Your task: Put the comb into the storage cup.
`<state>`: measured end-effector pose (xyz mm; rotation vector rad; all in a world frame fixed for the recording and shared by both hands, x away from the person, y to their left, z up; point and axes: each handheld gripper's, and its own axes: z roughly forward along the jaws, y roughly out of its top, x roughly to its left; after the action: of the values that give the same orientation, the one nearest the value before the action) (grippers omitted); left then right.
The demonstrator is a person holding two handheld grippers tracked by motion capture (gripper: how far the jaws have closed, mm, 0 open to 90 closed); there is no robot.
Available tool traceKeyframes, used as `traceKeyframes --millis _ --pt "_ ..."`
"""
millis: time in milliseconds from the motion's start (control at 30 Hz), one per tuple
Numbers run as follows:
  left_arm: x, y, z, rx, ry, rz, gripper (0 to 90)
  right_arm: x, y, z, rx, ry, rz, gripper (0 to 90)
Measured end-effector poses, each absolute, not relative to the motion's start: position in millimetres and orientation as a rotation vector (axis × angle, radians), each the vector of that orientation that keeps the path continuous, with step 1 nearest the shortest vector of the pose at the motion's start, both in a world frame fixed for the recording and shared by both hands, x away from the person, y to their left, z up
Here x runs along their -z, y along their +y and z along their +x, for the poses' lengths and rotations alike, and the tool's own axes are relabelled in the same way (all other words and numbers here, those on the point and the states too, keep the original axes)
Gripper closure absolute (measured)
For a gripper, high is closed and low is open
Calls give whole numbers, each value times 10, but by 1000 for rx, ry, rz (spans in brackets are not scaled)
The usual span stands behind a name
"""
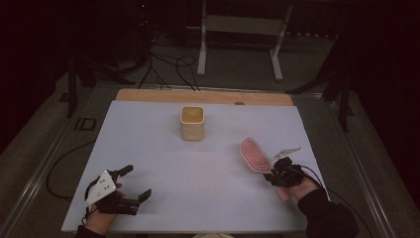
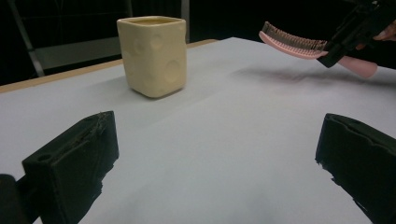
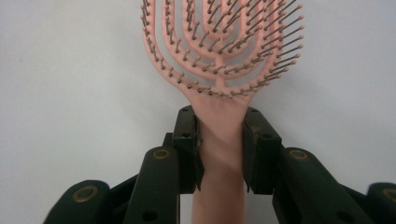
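Pale desk (image 1: 198, 168), dark room, cables on floor. Right hand-held gripper (image 1: 275, 172) clamps hairbrush (image 1: 254, 154) handle, head toward 11 o'clock. Left hand-held gripper (image 1: 133, 183) wide, holding nothing.

No text, label, brand, number or sign can be read anywhere in these views. The cream cup (image 1: 192, 123) near the far edge of the table (image 1: 148, 148) bears only round dimples, and the pink hairbrush (image 3: 219, 56) carries no lettering on its handle or head.
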<state>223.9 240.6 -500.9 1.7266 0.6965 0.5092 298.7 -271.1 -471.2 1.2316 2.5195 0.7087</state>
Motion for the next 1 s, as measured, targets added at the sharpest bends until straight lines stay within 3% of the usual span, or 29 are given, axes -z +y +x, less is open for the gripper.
traceKeyframes --millis 533,1000 --pt "5008 2408 2240 -511 704 1722 2 4679 -2511 2868 -1067 2439 1052 703" --pt "5011 2408 2245 -507 706 1720 2 4720 -2367 2771 -1170 2331 1018 703"
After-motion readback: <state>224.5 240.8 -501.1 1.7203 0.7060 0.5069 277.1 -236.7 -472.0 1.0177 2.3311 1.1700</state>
